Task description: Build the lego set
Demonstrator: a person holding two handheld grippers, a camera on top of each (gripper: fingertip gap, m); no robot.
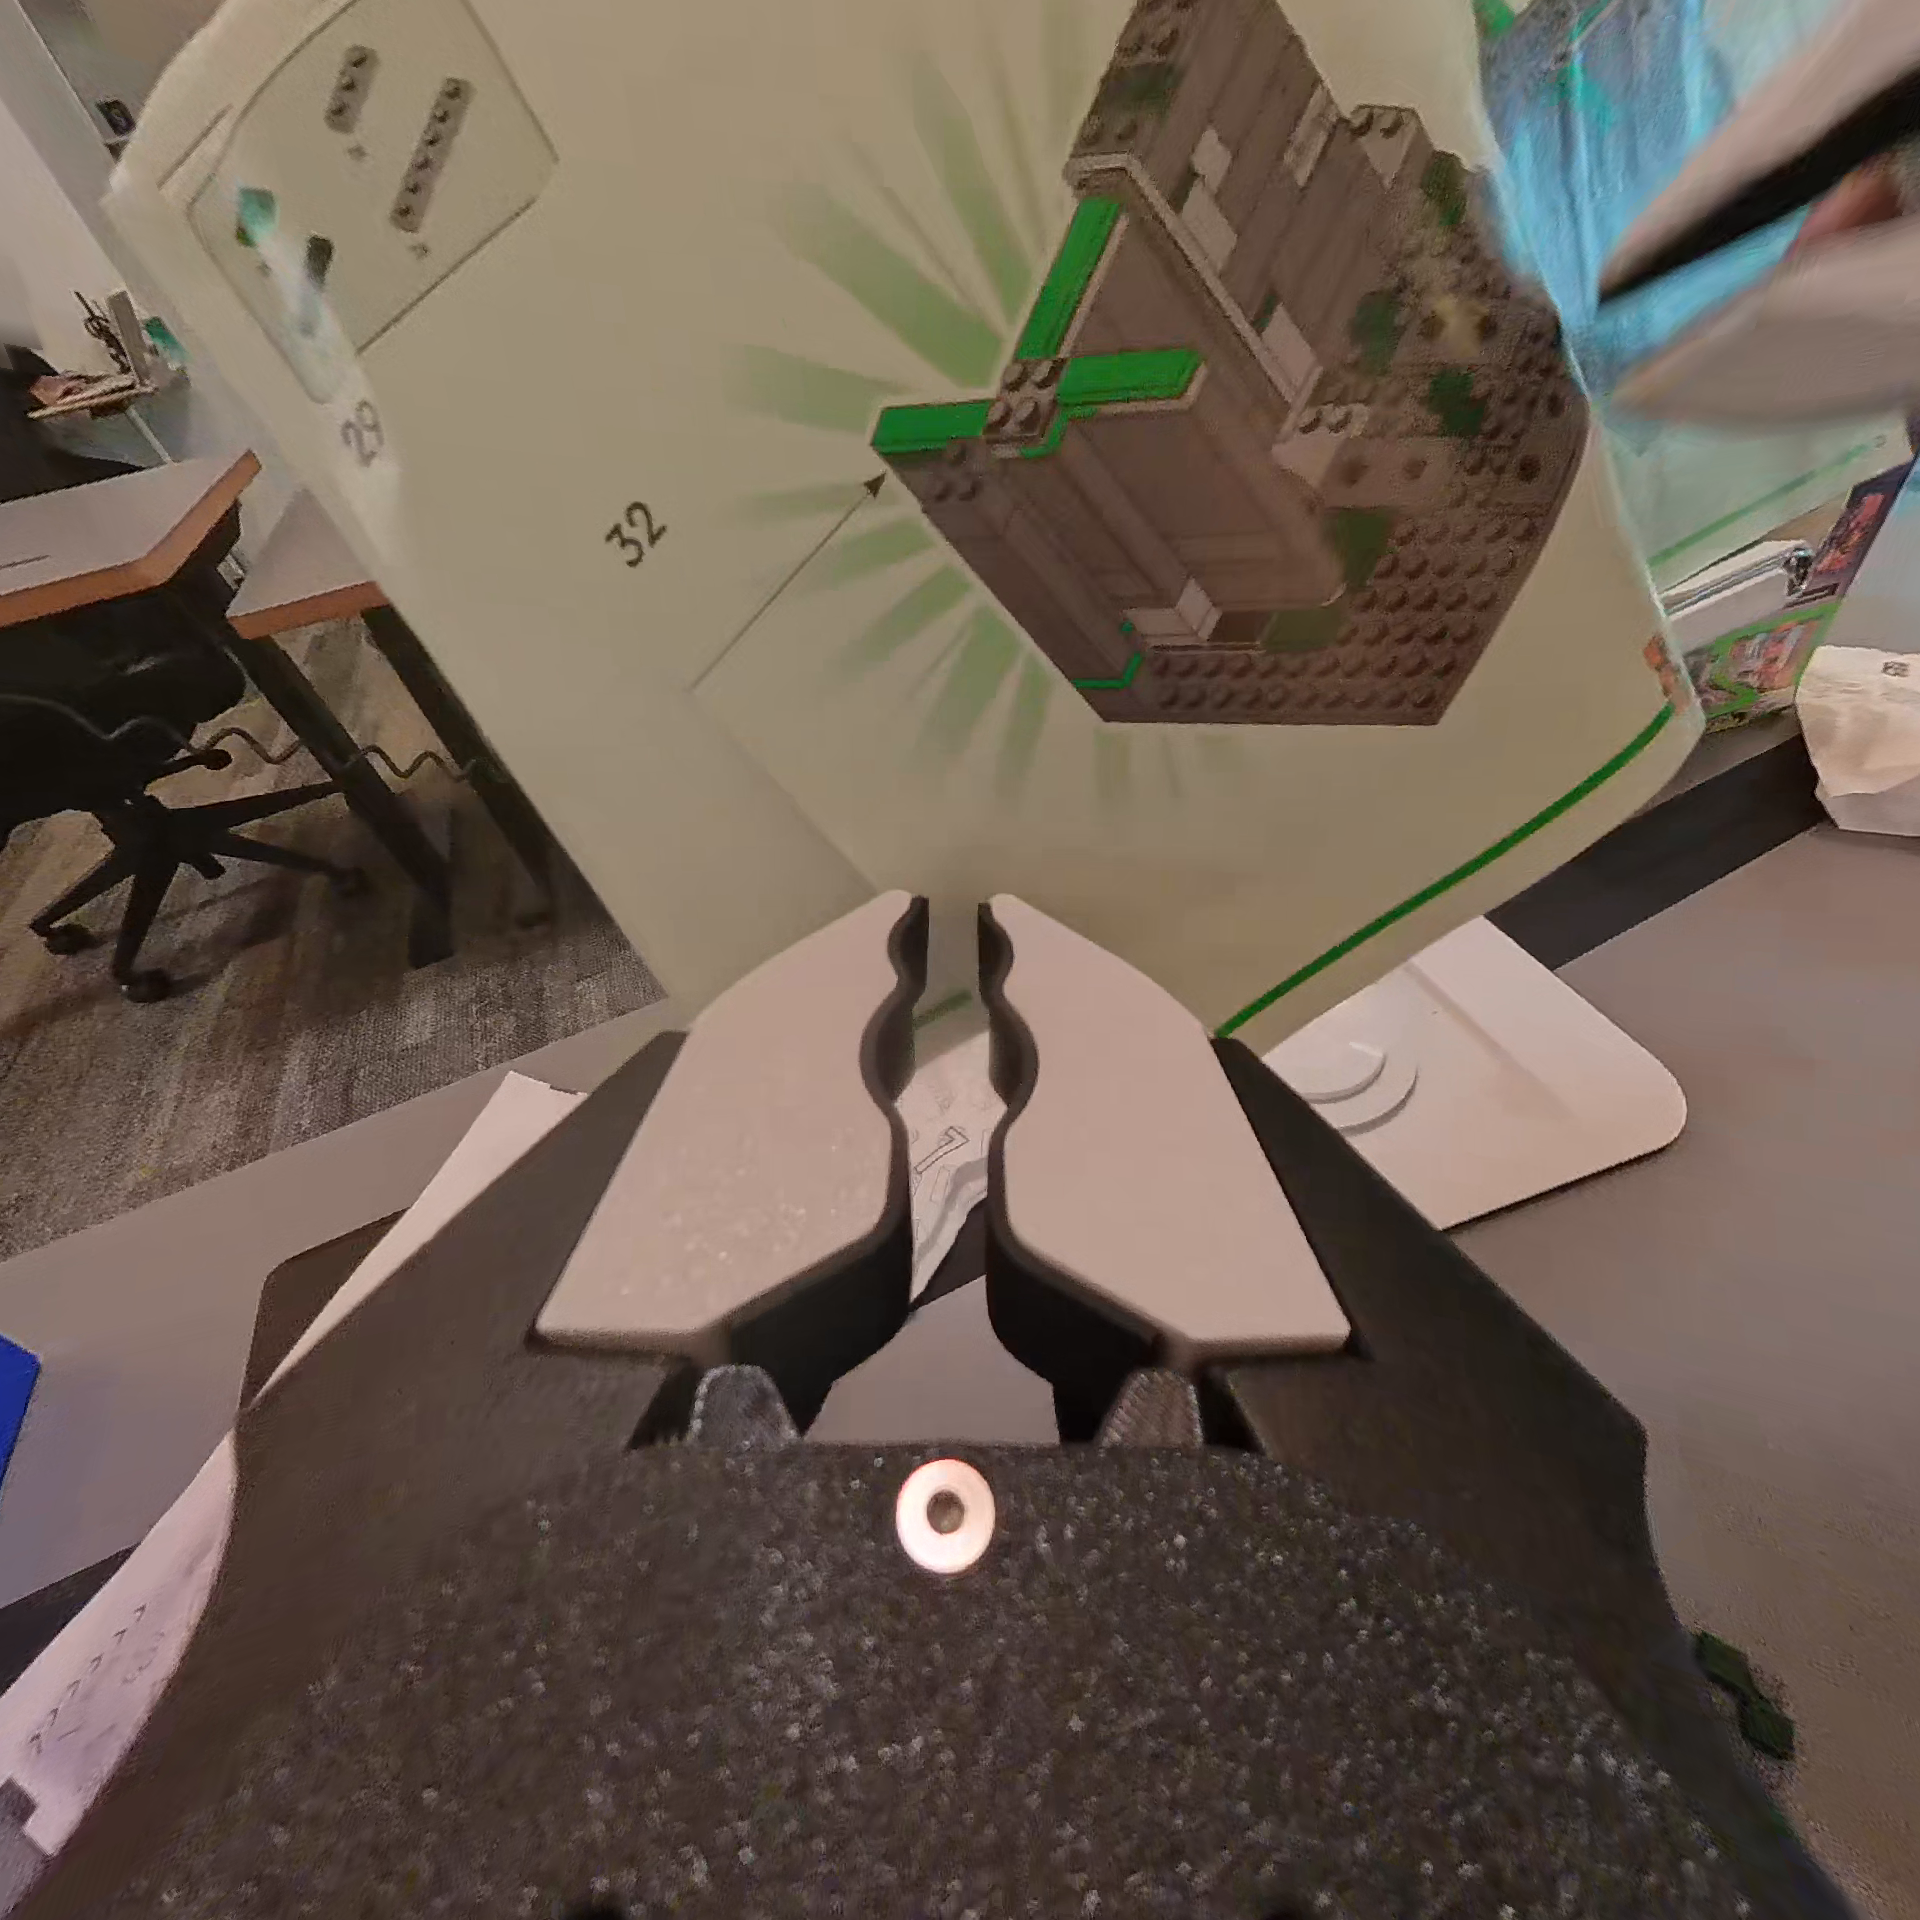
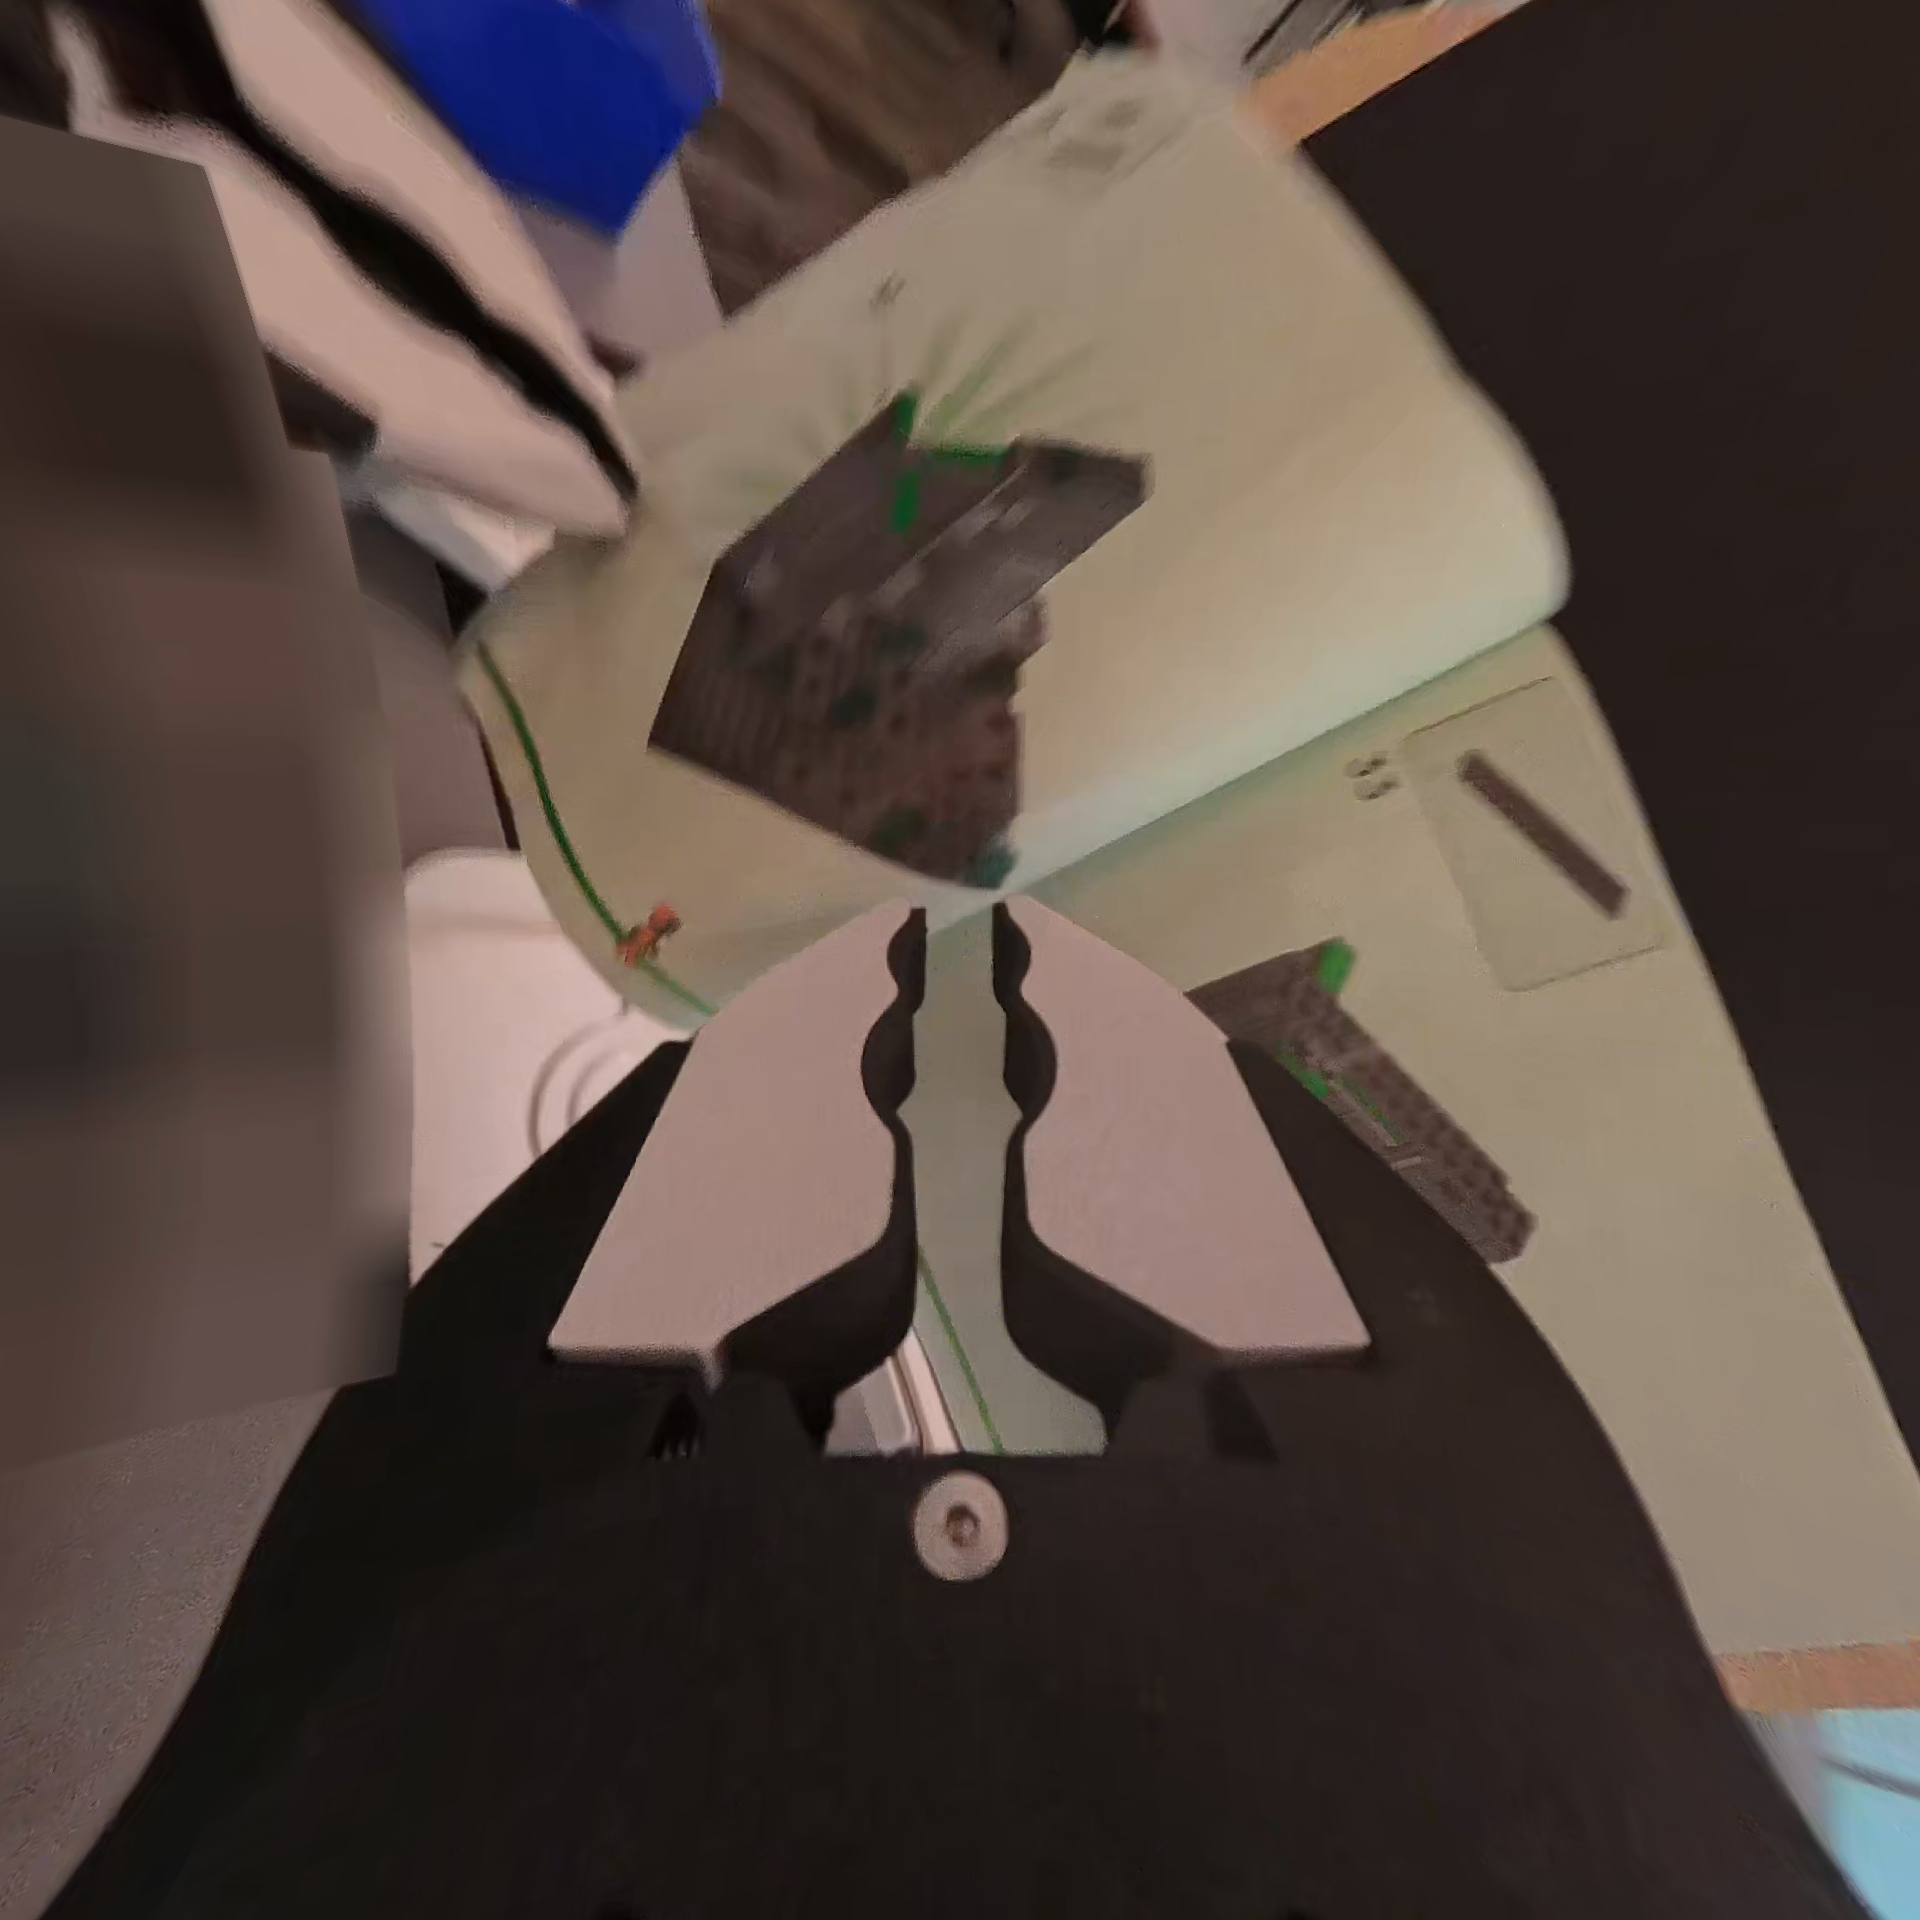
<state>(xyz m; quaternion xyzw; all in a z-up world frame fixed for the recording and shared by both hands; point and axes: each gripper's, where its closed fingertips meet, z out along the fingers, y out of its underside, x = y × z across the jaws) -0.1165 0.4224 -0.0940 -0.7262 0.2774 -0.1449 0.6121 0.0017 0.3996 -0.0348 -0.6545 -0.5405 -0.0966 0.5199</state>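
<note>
The open instruction booklet has one pale green page (image 1: 727,582) lifted upright, printed with a grey and green model. My left gripper (image 1: 945,914) has its jaws almost together on the lower edge of that page. My right gripper (image 2: 956,914) is likewise pinched on the curled page (image 2: 1195,499); it also shows blurred at the upper right of the left wrist view (image 1: 1662,281). The left gripper shows blurred at the page's far edge in the right wrist view (image 2: 582,457). The booklet's lower page (image 2: 1403,1195) lies flat. No loose bricks are clearly in view.
A white stand base (image 1: 1475,1101) lies on the grey table behind the page. A white sheet (image 1: 457,1184) lies under my left gripper. A set box (image 1: 1766,644) and a white bag (image 1: 1870,748) are at the right. A blue bin (image 2: 582,94), and an office chair (image 1: 104,769) stands beyond the edge. Some 15 cm of space lies between my two pairs of fingers.
</note>
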